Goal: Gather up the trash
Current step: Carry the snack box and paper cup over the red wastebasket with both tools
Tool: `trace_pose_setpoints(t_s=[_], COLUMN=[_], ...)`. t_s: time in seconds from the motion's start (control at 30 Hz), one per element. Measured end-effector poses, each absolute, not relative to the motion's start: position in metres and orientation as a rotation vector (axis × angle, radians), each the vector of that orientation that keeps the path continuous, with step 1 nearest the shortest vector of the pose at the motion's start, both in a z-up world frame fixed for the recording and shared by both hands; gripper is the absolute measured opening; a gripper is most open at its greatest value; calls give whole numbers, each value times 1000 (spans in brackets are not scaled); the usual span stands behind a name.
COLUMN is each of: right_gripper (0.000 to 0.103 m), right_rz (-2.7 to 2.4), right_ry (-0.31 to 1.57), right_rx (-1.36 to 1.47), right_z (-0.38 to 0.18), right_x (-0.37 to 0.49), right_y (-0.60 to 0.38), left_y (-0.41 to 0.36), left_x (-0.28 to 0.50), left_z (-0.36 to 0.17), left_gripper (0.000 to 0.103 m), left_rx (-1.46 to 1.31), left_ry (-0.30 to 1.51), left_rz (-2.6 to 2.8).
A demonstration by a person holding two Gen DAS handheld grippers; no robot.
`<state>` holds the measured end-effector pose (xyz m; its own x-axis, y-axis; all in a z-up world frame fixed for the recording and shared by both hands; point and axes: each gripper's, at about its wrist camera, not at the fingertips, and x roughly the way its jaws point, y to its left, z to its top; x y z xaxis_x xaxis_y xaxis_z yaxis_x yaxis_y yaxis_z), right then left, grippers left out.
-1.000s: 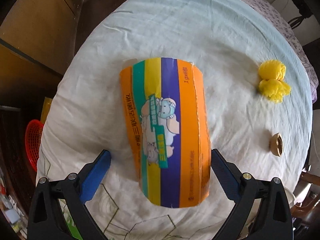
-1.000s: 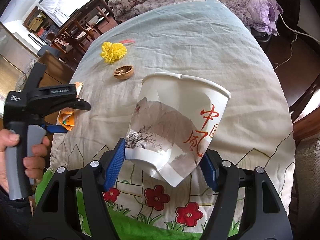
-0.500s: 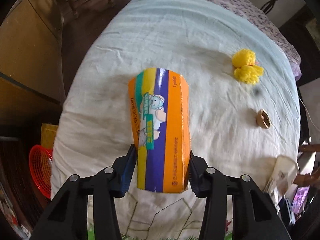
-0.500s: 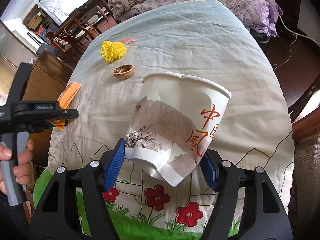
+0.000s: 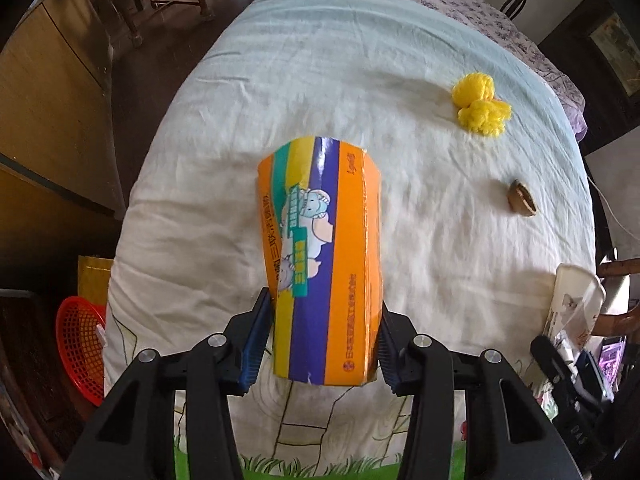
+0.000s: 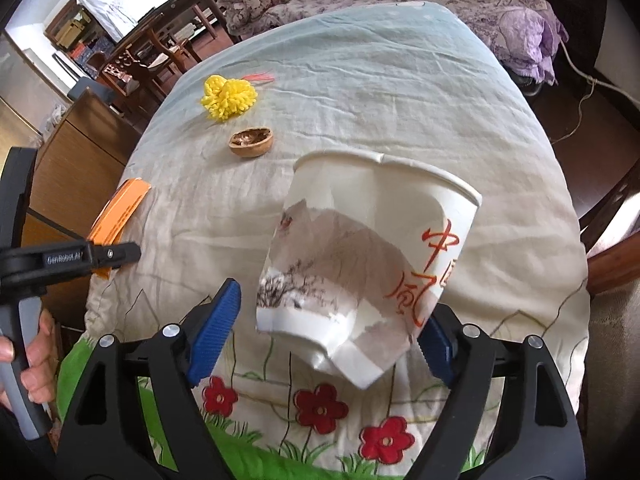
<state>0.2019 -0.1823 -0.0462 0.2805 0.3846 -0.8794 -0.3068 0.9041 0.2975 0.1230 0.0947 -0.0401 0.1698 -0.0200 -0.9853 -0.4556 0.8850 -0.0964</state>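
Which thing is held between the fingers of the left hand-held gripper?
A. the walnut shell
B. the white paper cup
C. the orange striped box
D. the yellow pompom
C: in the left wrist view, the blue pads of the left hand-held gripper press on both sides of the orange striped box, while the yellow pompom and walnut shell lie apart on the cloth.

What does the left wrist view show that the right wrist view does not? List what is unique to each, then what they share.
Left wrist only: the red basket beside the table and the orange carton's printed face.
Right wrist only: the crushed paper cup between the opening right gripper's jaws; a hand.
Both: yellow pom-pom, nutshell, tablecloth.
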Motion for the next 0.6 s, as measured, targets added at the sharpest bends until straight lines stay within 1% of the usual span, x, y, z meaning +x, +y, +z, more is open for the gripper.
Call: trace_pose_setpoints(t_s=[0.1, 0.17, 0.3, 0.47, 0.6], right_gripper=[80, 80, 80, 80, 80], right_rz=[442, 427, 406, 408, 407], right_ry=[1188, 1182, 1169, 1168, 1166], right_rx=[49, 32, -3, 1, -1], right_z=[-46, -47, -48, -48, -48], right_x=[205, 207, 210, 212, 212], right_y=[-177, -173, -168, -170, -169], left_y=[98, 101, 107, 109, 108], left_x=[123, 123, 130, 145, 156], left_z=[-42, -43, -45, -47, -49], left_gripper=[52, 57, 60, 71, 72], left_rx=[-432, -441, -464, -493, -479], left_ry=[1376, 1381, 1396, 1407, 1410], left_rz=[313, 311, 321, 341, 365])
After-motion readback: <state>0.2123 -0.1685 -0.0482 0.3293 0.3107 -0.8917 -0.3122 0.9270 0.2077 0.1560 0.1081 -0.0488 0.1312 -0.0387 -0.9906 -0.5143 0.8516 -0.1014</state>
